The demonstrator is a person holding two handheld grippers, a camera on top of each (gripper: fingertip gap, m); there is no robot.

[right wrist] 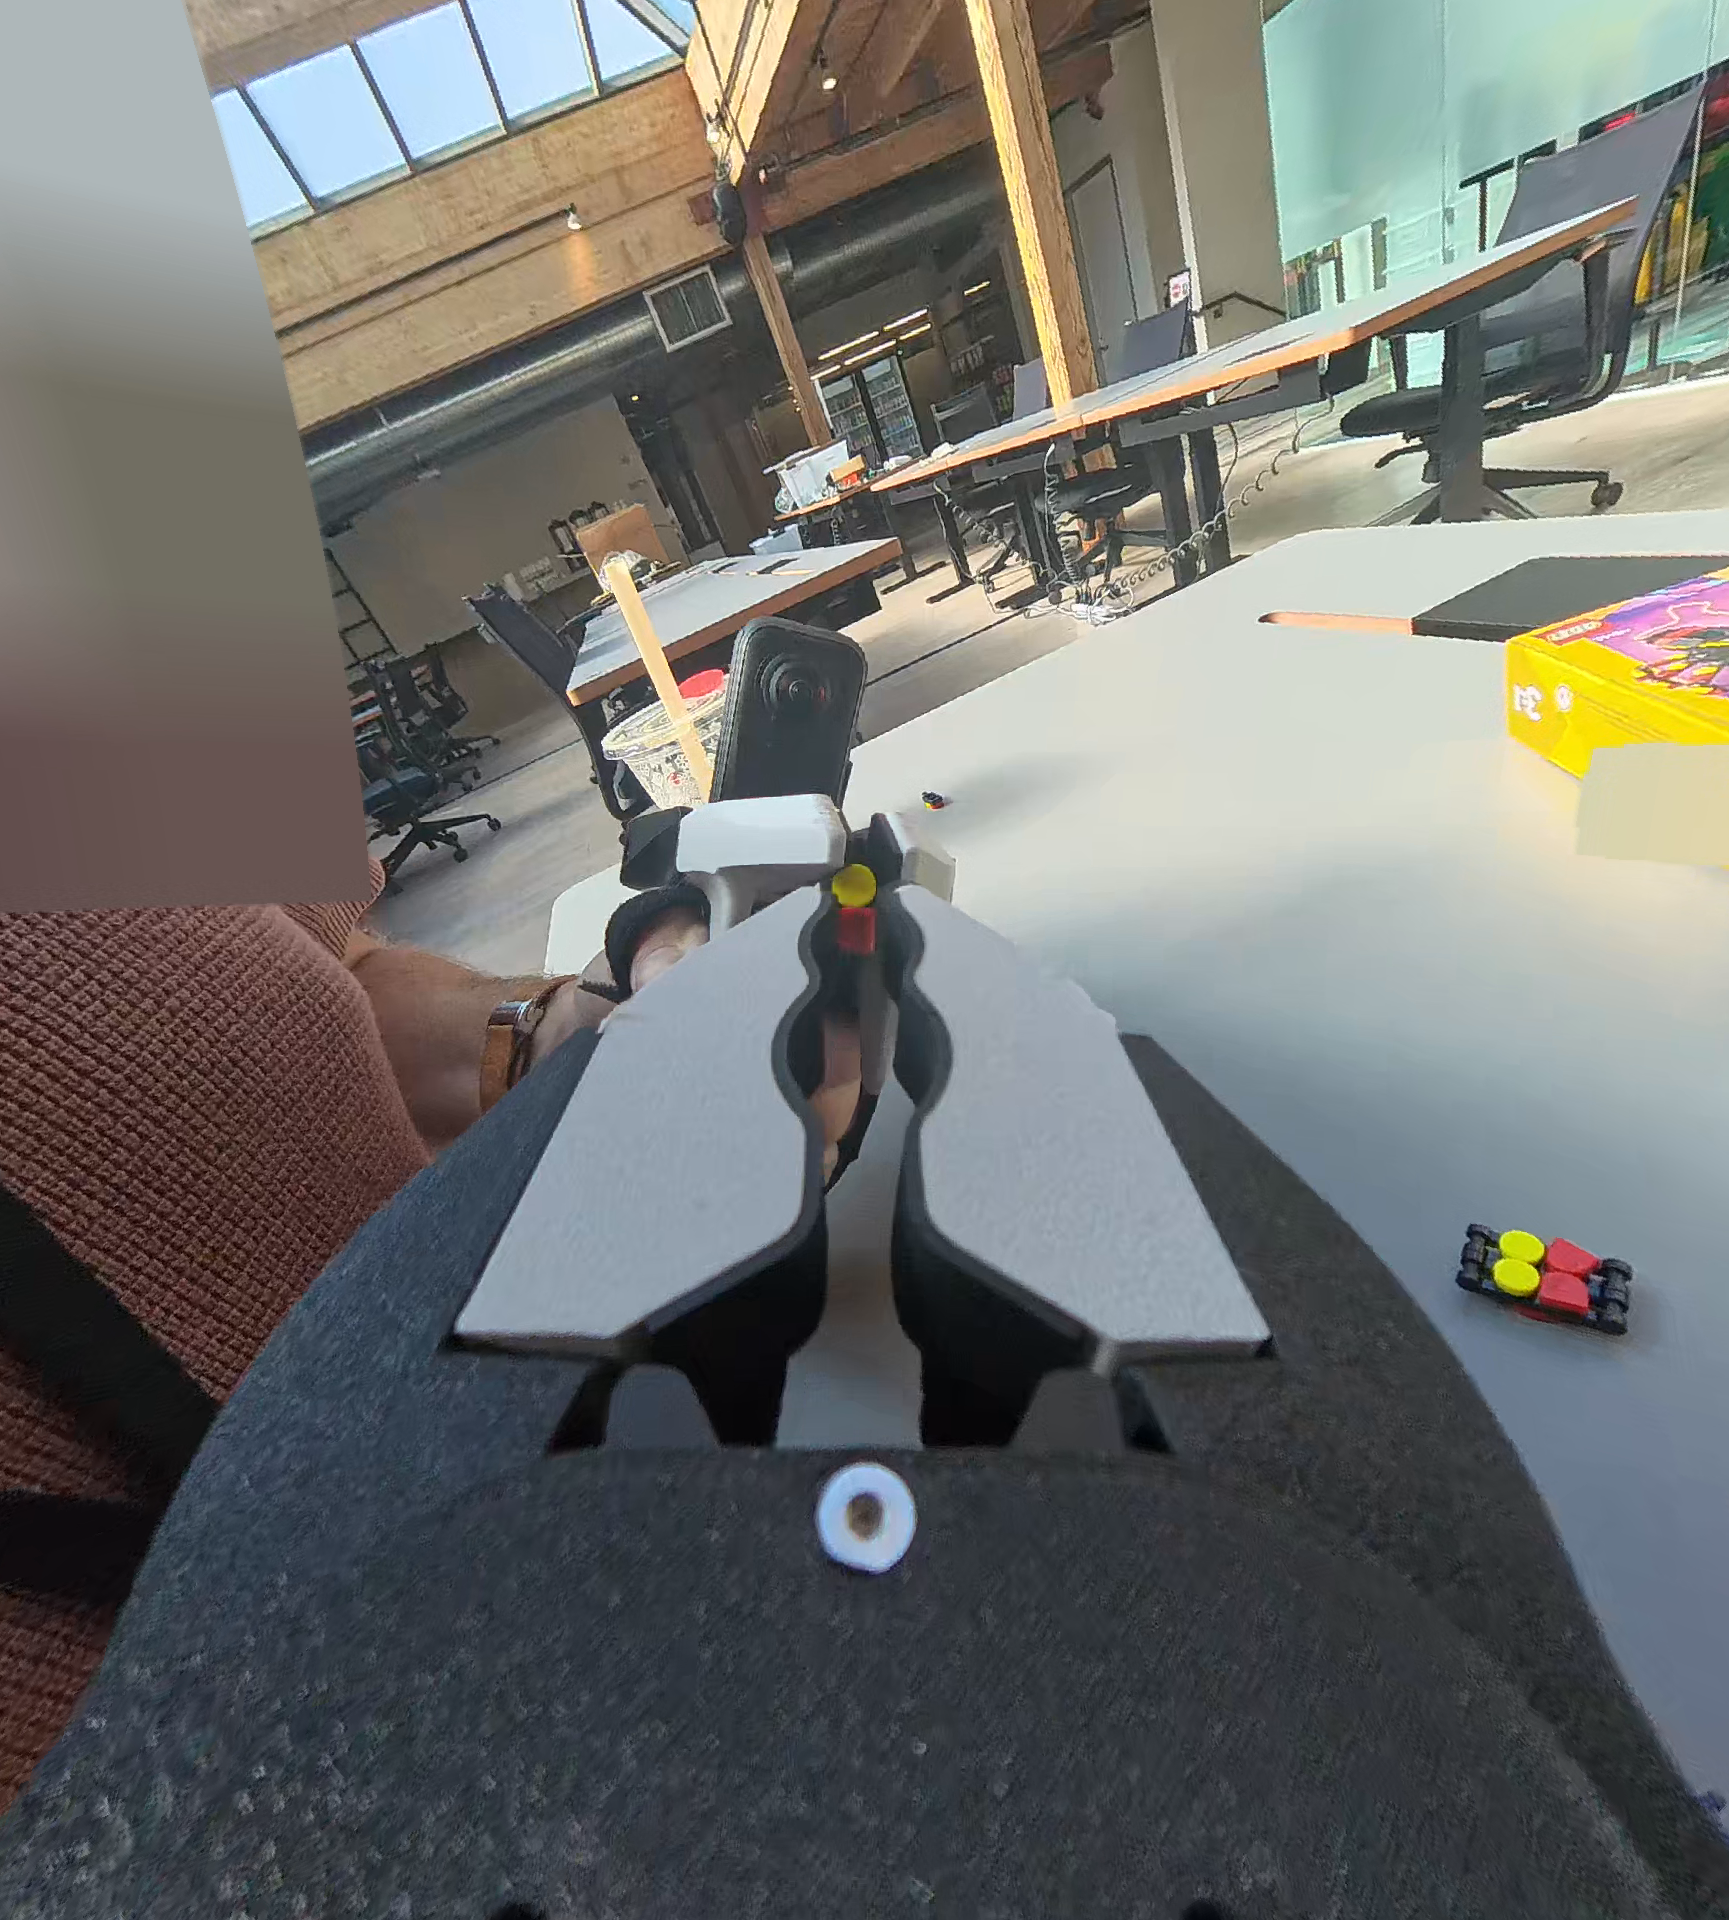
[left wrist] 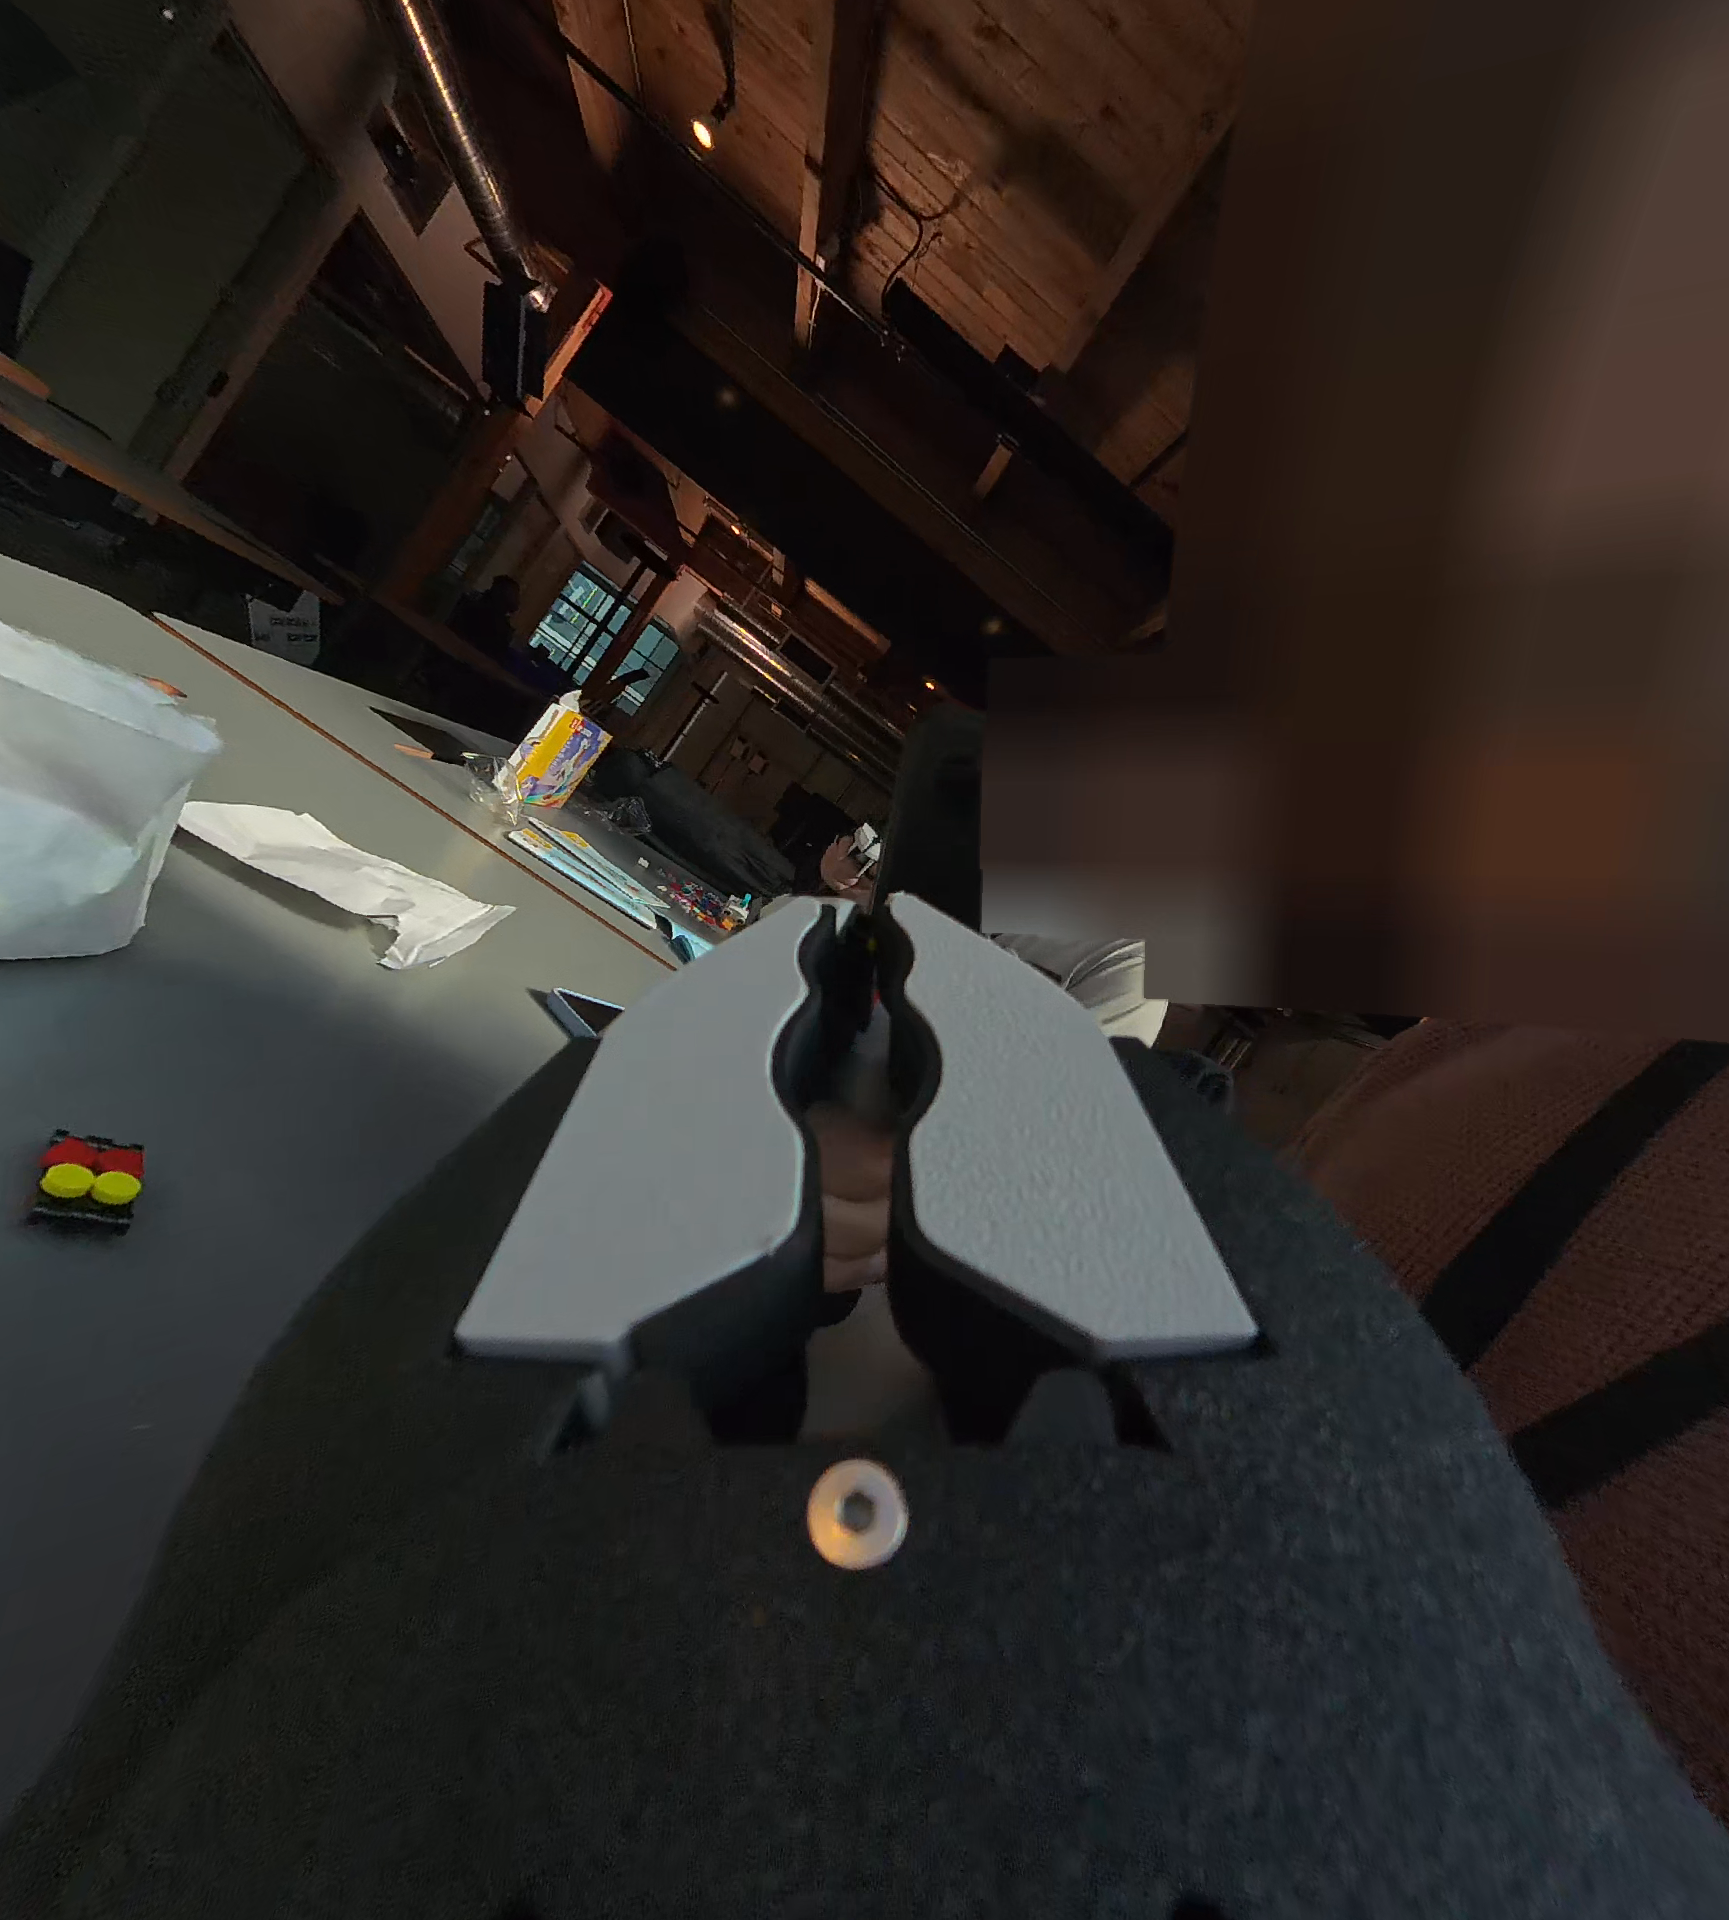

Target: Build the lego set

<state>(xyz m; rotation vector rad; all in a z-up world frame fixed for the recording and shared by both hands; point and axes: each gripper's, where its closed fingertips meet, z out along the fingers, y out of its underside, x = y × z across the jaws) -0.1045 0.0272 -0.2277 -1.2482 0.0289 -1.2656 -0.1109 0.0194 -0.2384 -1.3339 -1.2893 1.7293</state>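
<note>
Both grippers are raised above the grey table [right wrist: 1255,935] and meet tip to tip. My right gripper [right wrist: 855,920] is shut on a small lego assembly with a red brick [right wrist: 855,930] and a yellow round stud [right wrist: 854,885] at its far end. My left gripper [left wrist: 865,930] is shut on the dark end of the same small lego assembly [left wrist: 858,961]; it also shows facing me in the right wrist view [right wrist: 870,831]. A small black lego car base with yellow and red pieces [right wrist: 1546,1280] lies on the table apart from both grippers; it also shows in the left wrist view [left wrist: 89,1184].
A yellow lego box [right wrist: 1670,675] lies at the right of the table. A white paper bag [left wrist: 8,810] and crumpled paper [left wrist: 351,873] lie at the left. A plastic cup with a straw [right wrist: 657,748] stands behind the left gripper. A tiny loose piece [right wrist: 934,799] lies farther off.
</note>
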